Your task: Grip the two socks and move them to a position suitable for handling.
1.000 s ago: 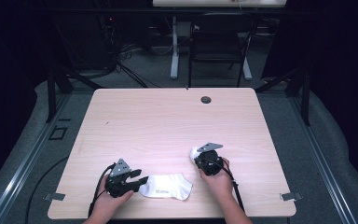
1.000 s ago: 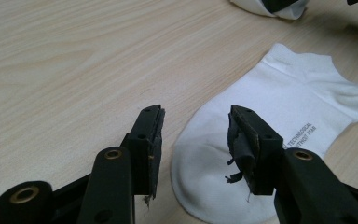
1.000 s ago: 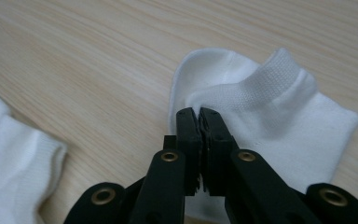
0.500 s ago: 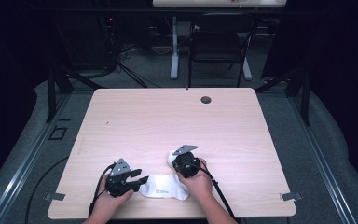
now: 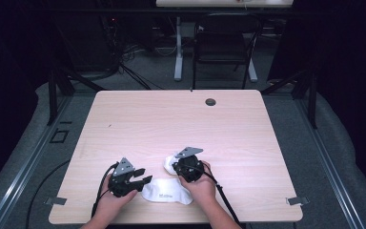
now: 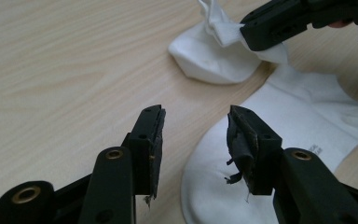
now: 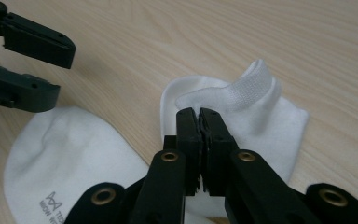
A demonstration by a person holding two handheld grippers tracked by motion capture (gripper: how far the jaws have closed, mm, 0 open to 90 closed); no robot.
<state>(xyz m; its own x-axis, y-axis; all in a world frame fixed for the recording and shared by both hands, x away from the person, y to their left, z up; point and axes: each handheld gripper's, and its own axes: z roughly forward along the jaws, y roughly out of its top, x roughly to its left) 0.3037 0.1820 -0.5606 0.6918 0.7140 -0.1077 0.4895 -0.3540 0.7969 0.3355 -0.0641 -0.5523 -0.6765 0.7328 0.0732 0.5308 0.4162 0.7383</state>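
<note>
- right now the right gripper is pinching the sock with its jaws pressed together on the cloth near the ribbed cuff, probably so the cuff end is folding back over the rest.
- beside it, the left gripper is waiting with jaws wide and nothing between them, poised just over the toe end, seemingly to pin it.
- the sock is lying on the table near the front edge, between both hands.

left gripper: jaws apart, level, at the sock's left end
right gripper: jaws pinched on the sock's cuff end
</note>
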